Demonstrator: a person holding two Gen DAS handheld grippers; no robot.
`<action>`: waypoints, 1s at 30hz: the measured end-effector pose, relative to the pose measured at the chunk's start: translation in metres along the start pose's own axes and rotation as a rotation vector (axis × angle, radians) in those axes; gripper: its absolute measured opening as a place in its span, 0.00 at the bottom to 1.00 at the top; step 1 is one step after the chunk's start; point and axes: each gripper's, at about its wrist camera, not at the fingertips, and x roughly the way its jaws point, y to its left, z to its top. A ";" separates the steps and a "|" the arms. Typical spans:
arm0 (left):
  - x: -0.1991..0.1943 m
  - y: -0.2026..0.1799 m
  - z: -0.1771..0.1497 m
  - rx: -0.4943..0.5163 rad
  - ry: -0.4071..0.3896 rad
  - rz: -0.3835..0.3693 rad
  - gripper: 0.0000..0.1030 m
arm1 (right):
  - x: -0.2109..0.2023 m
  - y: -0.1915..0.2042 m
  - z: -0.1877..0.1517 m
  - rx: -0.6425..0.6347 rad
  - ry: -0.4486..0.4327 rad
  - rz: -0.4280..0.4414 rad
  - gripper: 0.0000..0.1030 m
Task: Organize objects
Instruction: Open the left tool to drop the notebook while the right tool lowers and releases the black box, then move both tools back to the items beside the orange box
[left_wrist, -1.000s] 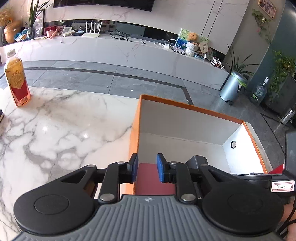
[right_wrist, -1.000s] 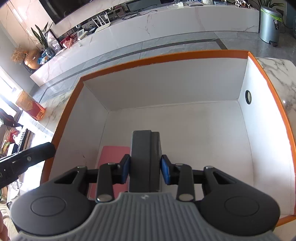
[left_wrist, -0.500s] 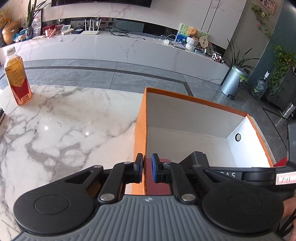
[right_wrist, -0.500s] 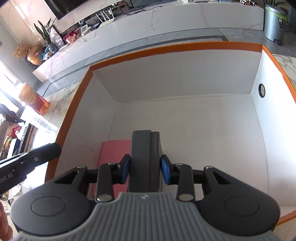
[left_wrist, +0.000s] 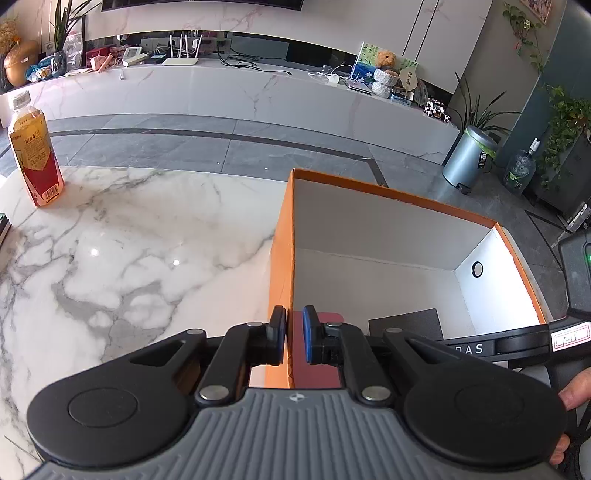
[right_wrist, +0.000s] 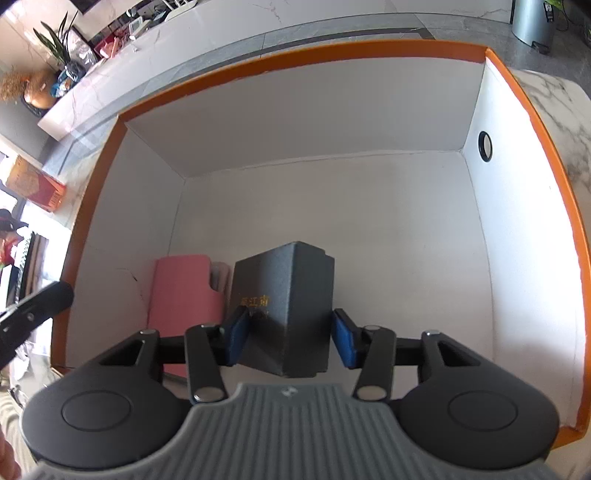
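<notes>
Your left tool (left_wrist: 294, 338) pinches the orange box (left_wrist: 280, 258) wall while your right tool (right_wrist: 288, 338) is opening around the dark box (right_wrist: 286, 299), which may topple onto the pink case (right_wrist: 183, 291).

We stood at a white marble table (left_wrist: 110, 240) veined in grey, glossy with two small glints of light, and beyond its far edge lay a floor of large grey tiles (left_wrist: 221, 144) crossed by a dark stripe. Past the floor ran a long, low marble console (left_wrist: 258, 99) against a pale marble wall, cluttered with cables, a white router (left_wrist: 181, 55) and a teddy bear (left_wrist: 386, 61). Right of the console stood a silver pedal bin (left_wrist: 467, 158) among leafy potted plants (left_wrist: 565, 129).
</notes>
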 end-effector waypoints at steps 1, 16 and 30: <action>0.000 0.000 0.000 0.001 0.000 0.000 0.11 | 0.002 0.001 0.000 -0.018 0.013 -0.010 0.55; -0.001 -0.006 -0.003 0.040 0.001 0.022 0.10 | 0.019 0.009 -0.002 -0.091 0.134 0.087 0.65; -0.022 -0.007 -0.025 0.045 0.008 0.034 0.10 | 0.011 0.007 -0.025 -0.087 0.209 0.116 0.65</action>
